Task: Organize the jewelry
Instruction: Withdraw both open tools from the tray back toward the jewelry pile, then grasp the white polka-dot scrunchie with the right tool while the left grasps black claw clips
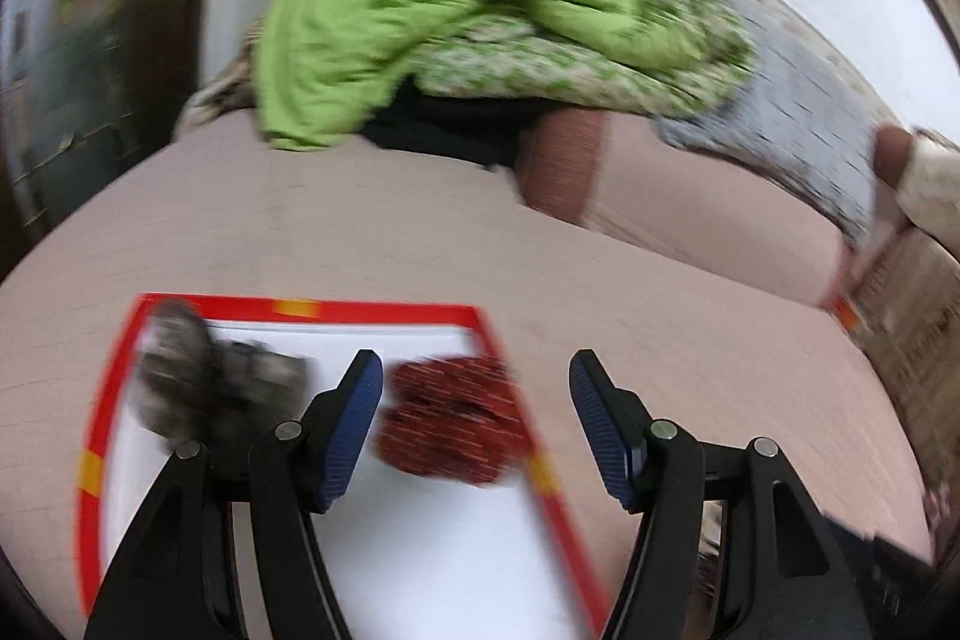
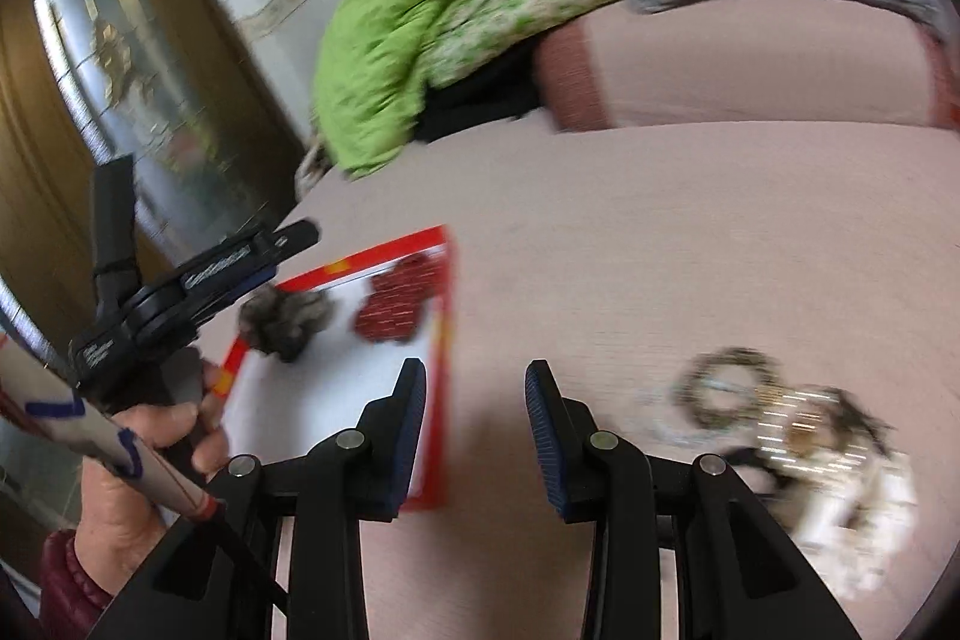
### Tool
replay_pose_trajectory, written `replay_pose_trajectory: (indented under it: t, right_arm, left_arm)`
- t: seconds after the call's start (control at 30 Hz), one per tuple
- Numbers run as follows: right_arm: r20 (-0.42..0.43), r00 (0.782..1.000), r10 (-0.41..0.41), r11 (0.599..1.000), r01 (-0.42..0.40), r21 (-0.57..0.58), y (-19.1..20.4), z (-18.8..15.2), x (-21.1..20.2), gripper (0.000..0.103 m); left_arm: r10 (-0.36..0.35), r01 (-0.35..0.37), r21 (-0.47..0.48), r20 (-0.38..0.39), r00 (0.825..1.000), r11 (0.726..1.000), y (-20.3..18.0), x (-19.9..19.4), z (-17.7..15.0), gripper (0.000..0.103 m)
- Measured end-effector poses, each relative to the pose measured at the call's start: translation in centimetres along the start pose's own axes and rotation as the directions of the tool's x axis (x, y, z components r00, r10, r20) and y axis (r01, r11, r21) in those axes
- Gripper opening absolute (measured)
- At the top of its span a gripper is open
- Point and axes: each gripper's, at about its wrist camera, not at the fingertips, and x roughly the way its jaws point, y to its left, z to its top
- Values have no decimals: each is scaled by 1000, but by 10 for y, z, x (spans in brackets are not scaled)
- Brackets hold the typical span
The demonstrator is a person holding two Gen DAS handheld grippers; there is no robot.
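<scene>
Left wrist view takes in a wide bed covered in a pale pink sheet (image 1: 420,244), and everything is smeared by motion. At its far end lies a crumpled lime-green quilt with a floral underside (image 1: 456,15), with a grey-blue patterned blanket (image 1: 798,111) beside it. Nearer sits a flat white tray with a red and yellow border (image 1: 420,550). On the tray's far half rest a fuzzy grey-black bundle (image 1: 204,382), too blurred to identify, and a dark red beaded piece of jewelry (image 1: 450,418) just beside it, close to the tray's right edge. The left gripper (image 1: 474,424) hangs above the tray with its blue-padded jaws well apart and nothing between them.

From the right wrist view, the right gripper (image 2: 475,436) is over the tray's right edge and the bare sheet, its jaws apart and empty. To its right, well apart from the tray, a tangled heap of gold, silver and dark jewelry (image 2: 792,436) lies on the sheet. A hand (image 2: 138,466) at the left holds the left gripper's handle.
</scene>
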Motion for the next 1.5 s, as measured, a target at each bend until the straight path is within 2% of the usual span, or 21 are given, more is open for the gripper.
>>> replay_pose_trajectory:
  t: [0.07, 0.17, 0.27, 0.3, 0.37, 0.5, 0.6, 0.77, 0.8, 0.87, 0.9, 0.97, 1.03, 1.07, 1.13, 1.17, 1.23, 1.43, 1.5]
  right_arm:
    - [21, 999, -48, 998, 47, 31, -25, 0, -20, 37]
    - [50, 990, -130, 990, 127, 67, -59, -1, -48, 40]
    - [38, 979, -199, 974, 193, 123, -93, -9, -73, 45]
    - [23, 979, -202, 970, 197, 146, -102, -12, -78, 45]
    - [-27, 981, -194, 963, 195, 183, -121, -22, -84, 53]
    - [-99, 975, -201, 950, 218, 223, -145, -39, -87, 53]
    - [-122, 971, -204, 947, 227, 227, -150, -42, -83, 54]
    - [-191, 969, -155, 940, 204, 272, -157, -51, -61, 54]
    - [-204, 967, -151, 937, 206, 281, -159, -54, -58, 52]
    - [-224, 962, -158, 933, 219, 284, -161, -54, -50, 17]
    - [-230, 959, -165, 933, 227, 278, -163, -53, -50, 12]
    - [-202, 965, -168, 934, 221, 280, -164, -53, -56, 7]
    - [-130, 967, -219, 936, 246, 250, -162, -48, -73, 6]
    - [-64, 956, -287, 932, 294, 211, -157, -43, -88, 6]
    - [15, 941, -338, 927, 330, 179, -151, -37, -105, 6]
    - [60, 941, -332, 930, 317, 184, -151, -36, -115, 6]
    - [93, 950, -298, 940, 275, 204, -154, -35, -123, 6]
    - [104, 958, -266, 950, 243, 196, -149, -29, -123, 6]
    - [105, 960, -259, 953, 236, 189, -149, -29, -125, 6]
  left_arm:
    - [-57, 57, 7, -29, 998, 998, -15, 1, -7, 64]
    - [-146, 145, -18, -92, 985, 989, -31, 3, -20, 64]
    - [-177, 176, -17, -141, 974, 984, -47, 2, -36, 64]
    - [-185, 185, -15, -157, 970, 983, -52, 0, -43, 64]
    - [-202, 202, -18, -183, 962, 979, -61, -5, -60, 64]
    - [-216, 223, 9, -221, 951, 975, -83, -14, -88, 64]
    - [-217, 233, 44, -234, 948, 971, -97, -16, -99, 64]
    - [-213, 240, 75, -258, 942, 968, -111, -12, -109, 64]
    - [-215, 243, 76, -264, 940, 967, -112, -11, -110, 64]
    - [-226, 254, 73, -272, 935, 965, -114, -10, -111, 64]
    - [-231, 259, 71, -275, 933, 963, -115, -8, -111, 64]
    - [-246, 275, 63, -288, 926, 959, -118, -5, -112, 65]
    - [-267, 294, 46, -302, 915, 955, -121, -2, -113, 68]
    - [-284, 308, 30, -311, 907, 951, -123, 1, -115, 70]
    - [-308, 326, 3, -326, 894, 945, -128, 6, -117, 70]
    - [-313, 329, -8, -330, 890, 944, -130, 8, -119, 70]
    - [-319, 327, -35, -342, 884, 944, -137, 16, -122, 70]
    - [-257, 257, -48, -342, 904, 965, -151, 37, -126, 74]
    - [-258, 261, -43, -364, 895, 964, -157, 46, -130, 80]
